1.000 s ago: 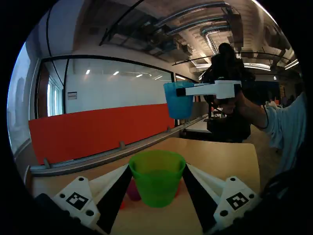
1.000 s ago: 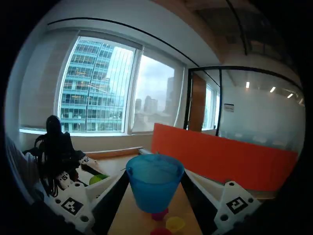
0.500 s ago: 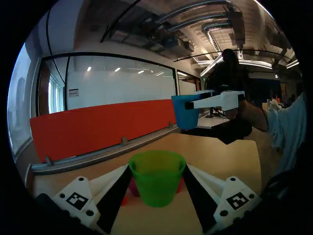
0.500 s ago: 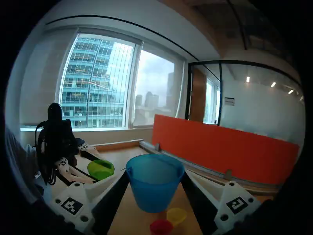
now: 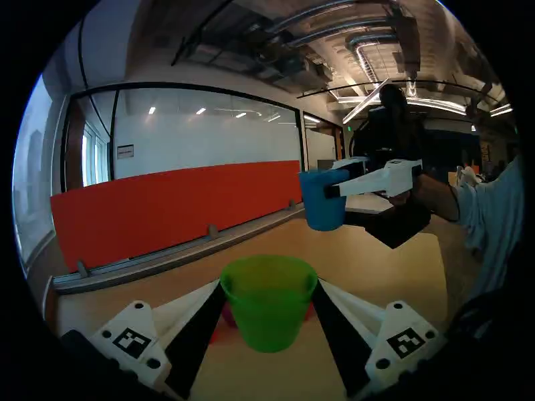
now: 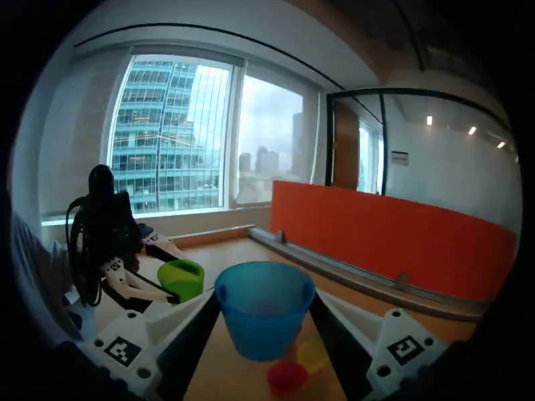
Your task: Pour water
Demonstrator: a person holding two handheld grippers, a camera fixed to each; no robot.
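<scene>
In the left gripper view my left gripper (image 5: 268, 309) is shut on an upright green cup (image 5: 269, 301), held above the wooden table (image 5: 374, 267). Farther off, the right gripper (image 5: 324, 198) carries a blue cup (image 5: 322, 199) in the air, with a hand and a sleeve behind it. The right gripper view has my right gripper (image 6: 265, 311) shut on the blue cup (image 6: 265, 307), held upright. At its left, the left gripper (image 6: 175, 281) holds the green cup (image 6: 180, 279). I cannot tell whether either cup holds water.
Small cups stand on the table: red (image 6: 287, 378) and yellow (image 6: 312, 352) below the blue cup, and a purple one (image 5: 229, 314) behind the green cup. An orange partition (image 5: 167, 207) runs along the table's far edge. Large windows (image 6: 174, 140) lie behind.
The blue cup has come down and moved closer to the green cup. In the right gripper view the green cup has come into sight and grown larger. The left gripper has stayed in place.
</scene>
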